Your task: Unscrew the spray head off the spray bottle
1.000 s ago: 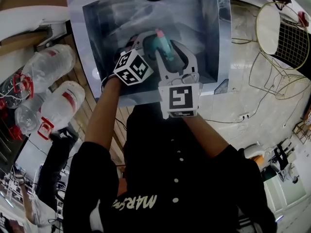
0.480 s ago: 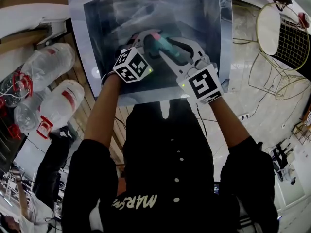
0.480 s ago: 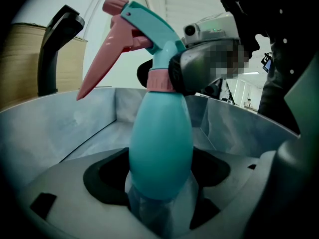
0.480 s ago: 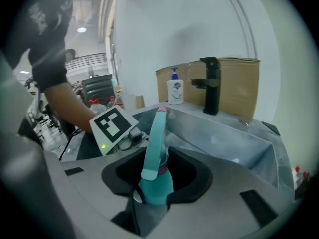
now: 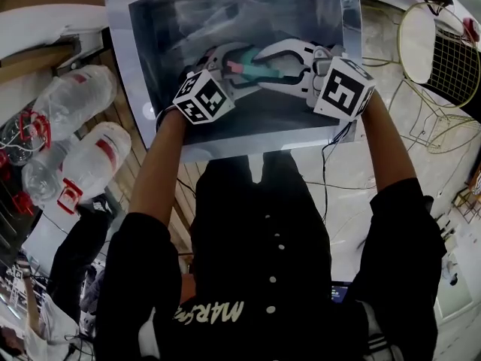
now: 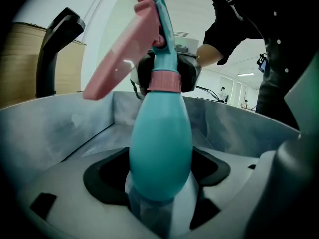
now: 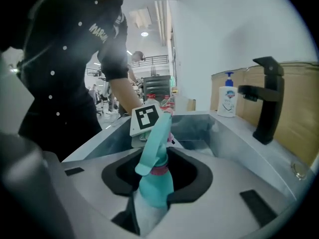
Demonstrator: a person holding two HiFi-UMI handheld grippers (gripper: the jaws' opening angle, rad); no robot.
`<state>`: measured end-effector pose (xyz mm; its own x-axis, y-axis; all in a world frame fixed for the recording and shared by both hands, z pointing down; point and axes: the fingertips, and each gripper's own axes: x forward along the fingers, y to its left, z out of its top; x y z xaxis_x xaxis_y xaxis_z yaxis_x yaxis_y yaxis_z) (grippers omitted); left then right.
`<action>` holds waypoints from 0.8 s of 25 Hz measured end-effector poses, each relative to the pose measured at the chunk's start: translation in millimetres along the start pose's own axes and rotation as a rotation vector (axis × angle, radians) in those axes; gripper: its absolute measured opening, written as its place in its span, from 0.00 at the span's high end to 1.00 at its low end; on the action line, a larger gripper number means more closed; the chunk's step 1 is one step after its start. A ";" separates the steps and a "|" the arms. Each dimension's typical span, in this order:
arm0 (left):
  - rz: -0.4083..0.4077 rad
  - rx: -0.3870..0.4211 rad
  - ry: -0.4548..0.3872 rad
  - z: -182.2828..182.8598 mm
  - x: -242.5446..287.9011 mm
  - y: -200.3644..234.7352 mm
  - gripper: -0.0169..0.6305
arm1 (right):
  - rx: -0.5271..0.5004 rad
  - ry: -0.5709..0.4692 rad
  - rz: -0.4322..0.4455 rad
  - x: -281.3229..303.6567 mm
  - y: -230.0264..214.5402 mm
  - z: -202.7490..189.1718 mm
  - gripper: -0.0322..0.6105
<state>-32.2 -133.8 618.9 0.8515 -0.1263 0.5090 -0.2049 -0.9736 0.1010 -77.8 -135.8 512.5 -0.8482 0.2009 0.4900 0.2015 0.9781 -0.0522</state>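
Spray bottle (image 6: 160, 148), base hidden between left tongs (image 6: 160, 178)

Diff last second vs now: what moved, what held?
Right gripper swung from below the spray bottle round to the picture's right and rolled; its jaws have just been closing on the spray head. Left gripper stayed clamped on the bottle over the sink.

White letters starting with "MAR" are printed on the black shirt (image 5: 248, 277); the rest cannot be made out. Black-and-white square markers are shown on the left cube (image 5: 204, 96) and the right cube (image 5: 345, 89). The label on the soap bottle (image 7: 228, 102) is too small to be read.
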 end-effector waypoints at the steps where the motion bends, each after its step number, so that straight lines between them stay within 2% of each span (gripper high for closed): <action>1: -0.002 0.002 -0.001 0.2 0.4 -0.2 0.38 | -0.006 -0.002 0.031 -0.1 0.8 -0.2 0.72; 3: -0.004 0.001 -0.004 0.2 0.8 -0.7 0.38 | -0.018 -0.004 0.067 1.0 2.0 0.7 0.72; 5: -0.005 -0.001 -0.005 0.1 0.6 -0.7 0.38 | -0.008 0.004 0.065 1.9 1.5 2.0 0.72; 9: -0.002 -0.006 -0.004 0.3 -0.5 0.0 0.38 | 0.082 0.014 -0.019 -0.2 -5.0 2.4 0.68; 13: -0.003 -0.012 0.000 -0.1 -0.2 -0.5 0.38 | 0.216 0.094 -0.180 -22.6 -4.4 -10.1 0.61; 18: 0.000 -0.010 0.006 0.0 0.6 -0.2 0.38 | 0.492 0.024 -0.463 -45.8 12.0 -11.9 0.61; 20: 0.003 -0.016 0.005 -0.3 0.1 0.1 0.38 | 0.551 0.021 -0.555 -39.8 24.1 -12.6 0.62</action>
<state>-32.3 -133.9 619.2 0.8484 -0.1285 0.5135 -0.2152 -0.9700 0.1129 -33.0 -121.0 502.7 -0.7432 -0.3212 0.5870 -0.5263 0.8223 -0.2164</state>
